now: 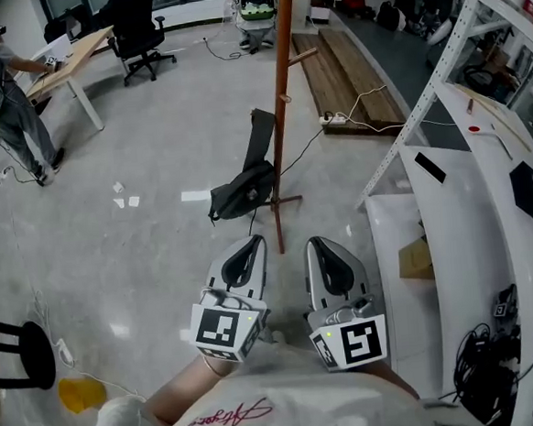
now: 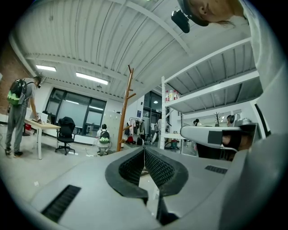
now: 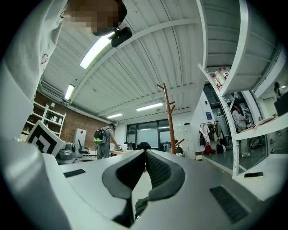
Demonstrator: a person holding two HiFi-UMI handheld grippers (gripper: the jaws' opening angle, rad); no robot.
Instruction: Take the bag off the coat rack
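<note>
Glossy grey floor under the head view, with a wooden coat rack upright mid-room and a black bag slumped low against its pole, strap trailing upward, contents not visible. Left gripper and right gripper side by side, apart from the bag. In the left gripper view, jaws pressed together on nothing. Same in the right gripper view: closed, empty, rack ahead.

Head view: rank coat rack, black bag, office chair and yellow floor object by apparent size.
1. coat rack, longest by far.
2. black bag and office chair: they look alike; the chair stands farther off, so unranked.
3. yellow floor object, smallest.
</note>
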